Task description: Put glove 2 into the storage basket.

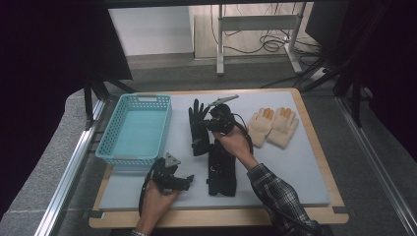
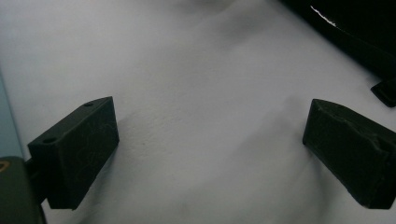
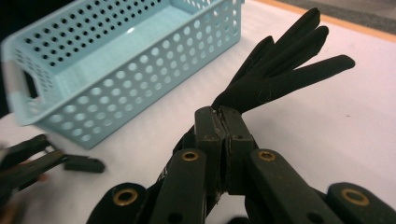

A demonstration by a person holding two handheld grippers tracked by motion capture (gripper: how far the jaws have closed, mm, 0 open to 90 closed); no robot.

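A black glove (image 1: pixel 198 123) hangs lifted over the grey mat, and my right gripper (image 1: pixel 211 126) is shut on it. In the right gripper view the jaws (image 3: pixel 226 135) are pressed together on the glove (image 3: pixel 280 74), whose fingers fan out beyond them. A second black glove (image 1: pixel 221 169) lies flat on the mat under the right hand. My left gripper (image 1: pixel 189 180) rests near the front left of the mat, jaws wide apart (image 2: pixel 210 149) with only bare mat between them. The turquoise perforated basket (image 1: pixel 142 98) stands at the left, with nothing in it.
A pair of beige gloves (image 1: pixel 273 127) lies side by side at the mat's back right. The grey mat (image 1: pixel 295 172) covers a wooden table top. In the right gripper view the basket (image 3: pixel 140 70) is ahead on the left, with the left gripper (image 3: pixel 79 163) below it.
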